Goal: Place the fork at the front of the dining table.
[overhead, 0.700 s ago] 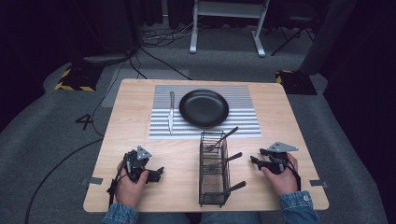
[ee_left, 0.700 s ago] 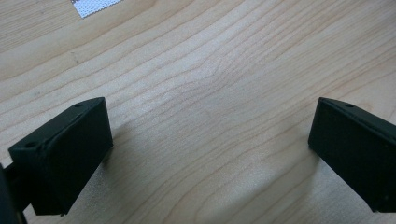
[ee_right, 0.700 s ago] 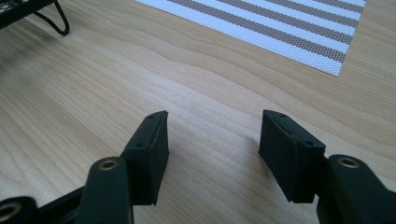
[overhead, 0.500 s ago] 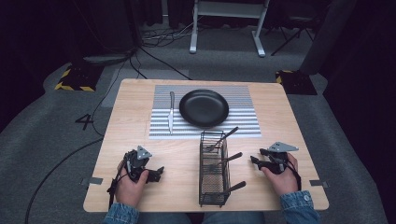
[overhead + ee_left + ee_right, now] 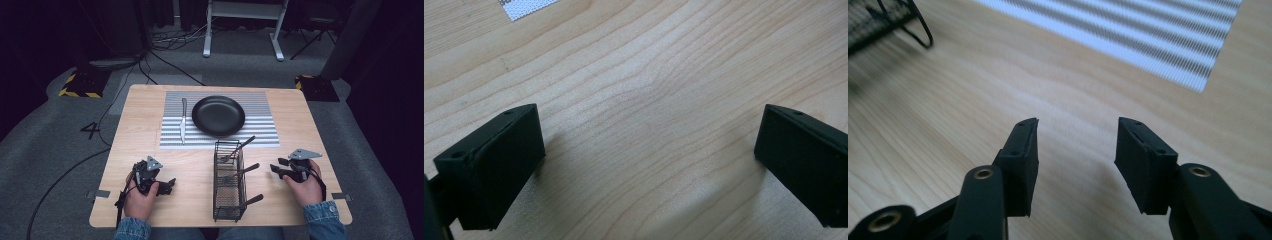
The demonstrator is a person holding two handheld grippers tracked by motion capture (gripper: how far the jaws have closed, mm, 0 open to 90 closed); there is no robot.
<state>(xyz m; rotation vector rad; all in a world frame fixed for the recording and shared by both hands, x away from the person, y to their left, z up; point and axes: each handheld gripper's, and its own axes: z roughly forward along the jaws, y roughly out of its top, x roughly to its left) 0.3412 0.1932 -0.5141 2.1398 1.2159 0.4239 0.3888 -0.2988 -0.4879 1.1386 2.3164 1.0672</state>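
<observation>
A black plate [image 5: 218,115] lies on a striped placemat [image 5: 260,131] at the far middle of the wooden table [image 5: 150,100], with a knife [image 5: 183,120] on the mat to its left. A black wire caddy [image 5: 228,180] stands near the front, holding several dark-handled utensils [image 5: 240,146]. My left gripper [image 5: 169,186] rests at the front left, open over bare wood, its jaws wide apart [image 5: 644,150]. My right gripper [image 5: 278,166] sits at the front right beside the caddy, open and holding nothing [image 5: 1075,145].
The caddy's corner [image 5: 893,25] and the placemat's edge [image 5: 1148,45] show in the right gripper view. Cables [image 5: 145,65], a white desk frame [image 5: 240,30] and a hazard-striped block [image 5: 80,85] lie on the grey floor beyond the table.
</observation>
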